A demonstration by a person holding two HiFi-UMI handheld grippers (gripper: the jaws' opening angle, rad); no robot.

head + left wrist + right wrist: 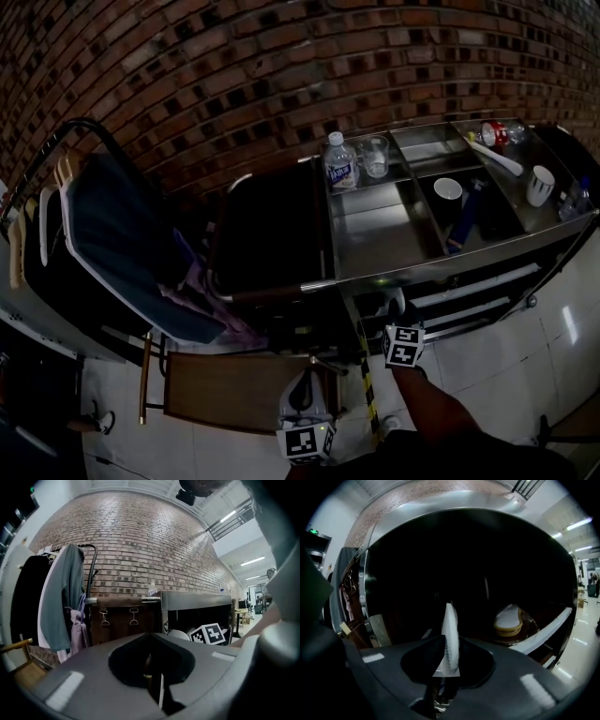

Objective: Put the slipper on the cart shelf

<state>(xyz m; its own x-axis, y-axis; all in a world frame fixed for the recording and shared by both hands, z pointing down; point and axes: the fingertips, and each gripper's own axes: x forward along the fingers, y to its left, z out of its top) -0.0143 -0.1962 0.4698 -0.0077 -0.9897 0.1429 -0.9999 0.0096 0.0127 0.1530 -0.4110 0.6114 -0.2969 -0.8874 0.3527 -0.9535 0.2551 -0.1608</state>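
In the right gripper view, my right gripper (447,667) is shut on a white slipper (450,637), which stands on edge between the jaws. It is inside the dark lower shelf of the steel cart (375,272). A second pale slipper (509,619) lies flat on that shelf, ahead and to the right. From the head view, the right gripper (401,330) reaches under the cart's top edge. My left gripper (303,401) hangs lower, near the floor and away from the cart. Its jaws look shut with nothing in them (151,667).
The cart's top trays hold a water bottle (339,162), a glass (375,156), cups (539,185) and a can (494,132). A clothes rack with hanging garments (122,244) stands to the left. A brown box (230,389) sits on the floor by the left gripper.
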